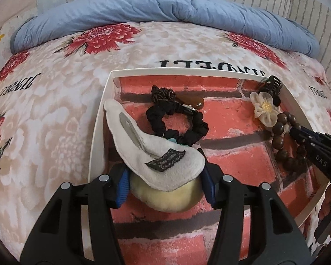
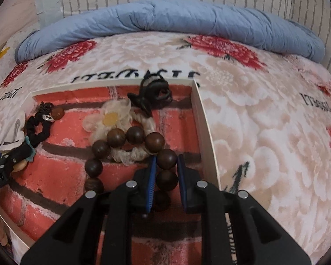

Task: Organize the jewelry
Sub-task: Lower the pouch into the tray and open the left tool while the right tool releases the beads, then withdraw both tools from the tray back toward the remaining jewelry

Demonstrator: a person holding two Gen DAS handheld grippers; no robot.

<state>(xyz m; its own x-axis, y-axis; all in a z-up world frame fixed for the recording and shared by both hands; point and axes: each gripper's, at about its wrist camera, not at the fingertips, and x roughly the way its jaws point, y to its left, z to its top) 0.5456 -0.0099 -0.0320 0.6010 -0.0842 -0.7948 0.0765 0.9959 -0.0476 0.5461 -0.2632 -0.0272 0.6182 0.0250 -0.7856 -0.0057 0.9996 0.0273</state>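
Observation:
A white-walled tray (image 1: 109,92) with a red brick-pattern floor lies on the bed. My left gripper (image 1: 165,183) is shut on a white plush hair clip (image 1: 156,152) with a yellowish pom-pom under it, at the tray's left side. A black scrunchie (image 1: 178,121) lies just beyond it. My right gripper (image 2: 166,165) is shut on a brown wooden bead bracelet (image 2: 134,135), which also shows in the left wrist view (image 1: 280,130). A cream flower hair tie (image 2: 112,117) and a black claw clip (image 2: 152,95) lie behind the beads.
The tray (image 2: 204,119) sits on a floral blanket (image 1: 55,114). A blue quilt (image 1: 165,8) is bunched along the far wall. An amber pendant (image 1: 193,101) on a dark cord lies near the scrunchie.

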